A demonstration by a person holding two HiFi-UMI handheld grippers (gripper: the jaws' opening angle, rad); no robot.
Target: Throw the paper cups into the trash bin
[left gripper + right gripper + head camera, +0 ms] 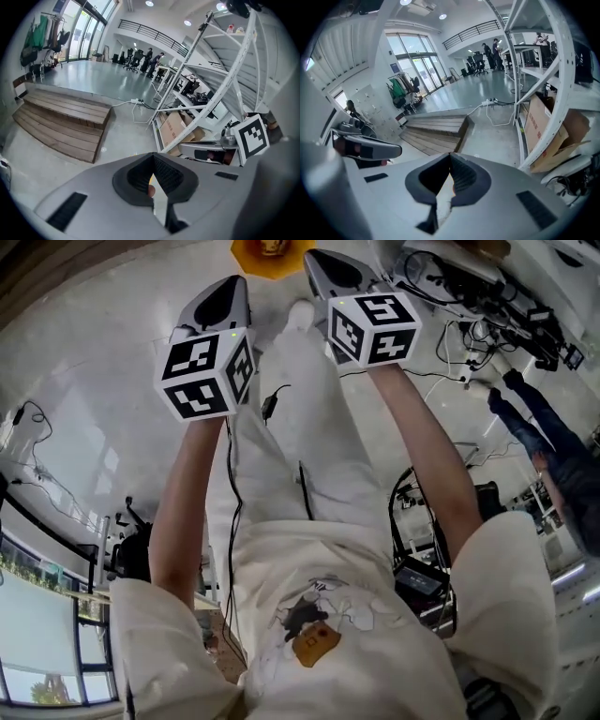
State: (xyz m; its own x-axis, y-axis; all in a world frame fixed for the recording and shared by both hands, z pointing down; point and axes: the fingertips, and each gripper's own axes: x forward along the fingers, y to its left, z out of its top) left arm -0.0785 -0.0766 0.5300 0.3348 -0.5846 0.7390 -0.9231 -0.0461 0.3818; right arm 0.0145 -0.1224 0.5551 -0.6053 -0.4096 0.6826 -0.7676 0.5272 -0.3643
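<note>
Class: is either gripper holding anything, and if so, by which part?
Nothing is held. The left gripper and the right gripper each show jaws closed together, with nothing between them.

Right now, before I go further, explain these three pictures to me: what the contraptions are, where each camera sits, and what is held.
No robot here: a person holds a left gripper and a right gripper, grey two-jaw tools each bearing a marker cube. The head view looks down from the person's head at both forearms and the glossy floor, where cables lie. Each gripper view looks along its own jaws toward wooden steps and a white rack. Both pairs of jaws are together, holding nothing.
</note>
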